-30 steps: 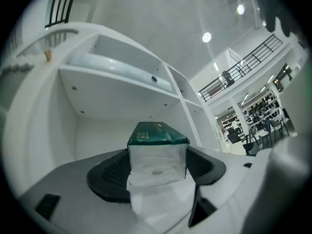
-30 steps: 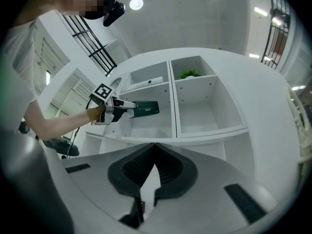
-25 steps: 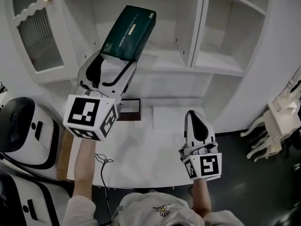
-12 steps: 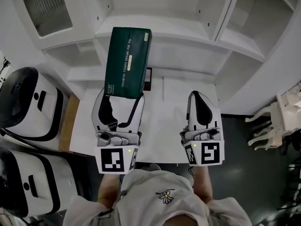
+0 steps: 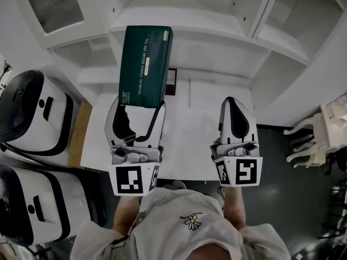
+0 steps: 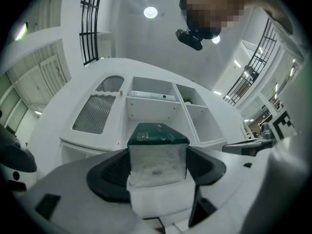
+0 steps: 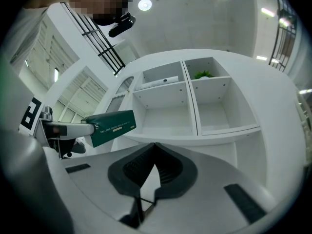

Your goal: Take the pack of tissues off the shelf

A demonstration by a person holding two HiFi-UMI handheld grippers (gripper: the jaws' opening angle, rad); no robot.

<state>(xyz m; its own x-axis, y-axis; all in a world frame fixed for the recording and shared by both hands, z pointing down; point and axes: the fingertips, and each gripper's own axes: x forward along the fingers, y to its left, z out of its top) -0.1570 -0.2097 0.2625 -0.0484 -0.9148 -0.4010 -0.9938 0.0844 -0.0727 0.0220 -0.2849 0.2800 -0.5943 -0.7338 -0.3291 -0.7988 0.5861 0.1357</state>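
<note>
The dark green pack of tissues (image 5: 145, 66) is held in the air in front of the white shelf unit (image 5: 217, 31), clear of its compartments. My left gripper (image 5: 138, 110) is shut on the pack's near end, one jaw on each long side. In the left gripper view the pack (image 6: 158, 152) fills the gap between the jaws and its clear end faces the camera. My right gripper (image 5: 237, 110) hangs to the right over the white table, shut and with nothing in it. The right gripper view shows the pack (image 7: 111, 127) at the left, gripped by the other gripper.
A white table (image 5: 190, 140) lies below both grippers, with a small dark-framed object (image 5: 171, 83) at its far edge. Two white and black machines (image 5: 32, 118) stand at the left. A cabinet door with a grille (image 5: 51, 4) is at the upper left. White chair legs (image 5: 317, 140) show at the right.
The left gripper drew the pack back from the shelf and down toward the person, turning it to point straight ahead. In the last half second it barely moved. The right gripper stayed put.
</note>
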